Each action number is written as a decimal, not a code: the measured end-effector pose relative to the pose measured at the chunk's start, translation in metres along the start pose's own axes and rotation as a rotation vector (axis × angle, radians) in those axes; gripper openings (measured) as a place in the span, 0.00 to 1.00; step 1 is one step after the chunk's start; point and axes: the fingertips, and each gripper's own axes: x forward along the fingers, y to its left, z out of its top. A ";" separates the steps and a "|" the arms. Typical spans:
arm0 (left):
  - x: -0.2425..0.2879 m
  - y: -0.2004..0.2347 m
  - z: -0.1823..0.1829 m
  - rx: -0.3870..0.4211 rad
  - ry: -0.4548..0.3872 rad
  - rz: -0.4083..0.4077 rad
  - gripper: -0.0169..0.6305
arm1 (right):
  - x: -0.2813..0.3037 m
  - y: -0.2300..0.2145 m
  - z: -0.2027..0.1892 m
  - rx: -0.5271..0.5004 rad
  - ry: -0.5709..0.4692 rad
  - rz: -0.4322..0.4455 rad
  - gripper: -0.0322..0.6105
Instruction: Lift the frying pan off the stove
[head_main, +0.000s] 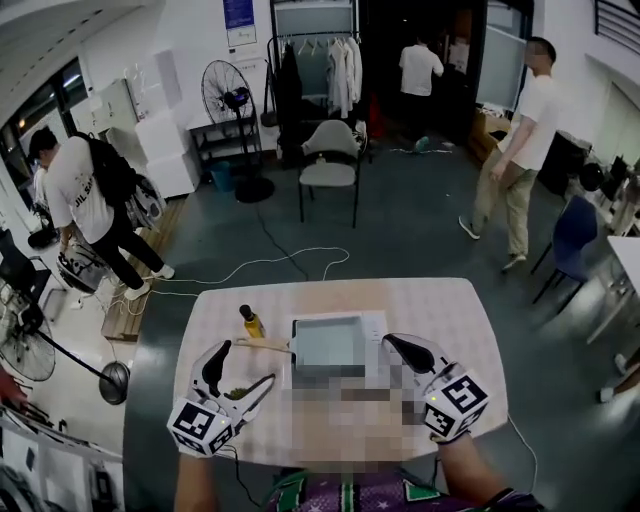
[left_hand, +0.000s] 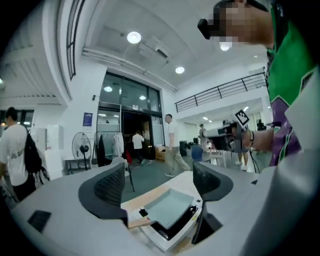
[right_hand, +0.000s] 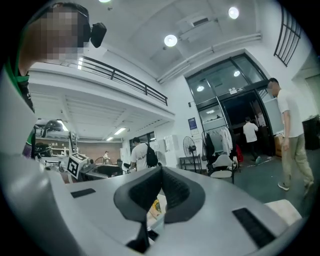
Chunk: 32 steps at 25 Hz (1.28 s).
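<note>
**Left gripper** (head_main: 246, 364): jaws spread wide, nothing between the pads. It is held over the near-left corner of the table (head_main: 440, 305) and points in toward the middle.

**Right gripper** (head_main: 395, 345): jaws pressed together on nothing. The right gripper view shows the pads meeting with no gap. It hangs over the table just right of the stove (head_main: 378, 322), toward the near edge.

**Frying pan** (head_main: 325, 343): square and grey, seated flat on the stove at the middle of the table, a little toward the near edge.
- Its wooden handle (head_main: 262, 345) sticks out toward the left edge.
- In the left gripper view the handle end lies low in the gap ahead of the open jaws, apart from both. No contact.
- A bottle (head_main: 250, 322) stands just beside the handle on its far side.

**Judgement:** this is the approach stage; the lift has not begun.

**Risks from here:**
- The handle sits low in the gap. If the jaws close at this height they may catch only its top edge, or miss it.
- A one-sided pinch near the handle's end leaves the pan body hanging out from the grip. It could roll about the handle or droop at the far rim as it leaves the stove.
- A left gripper carried too far in could clip the bottle and tip it.
- The right gripper's jaws are together, so it can give no support unless they part first.
</note>
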 end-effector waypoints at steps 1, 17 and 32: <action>0.004 -0.002 -0.005 0.041 0.023 -0.012 0.70 | -0.001 0.000 0.001 -0.001 -0.004 -0.001 0.06; 0.054 0.017 -0.103 0.288 0.344 -0.195 0.72 | -0.023 0.020 -0.002 -0.027 -0.005 -0.095 0.06; 0.125 0.084 -0.252 0.500 0.626 -0.482 0.72 | 0.040 0.016 -0.093 0.029 0.025 -0.245 0.06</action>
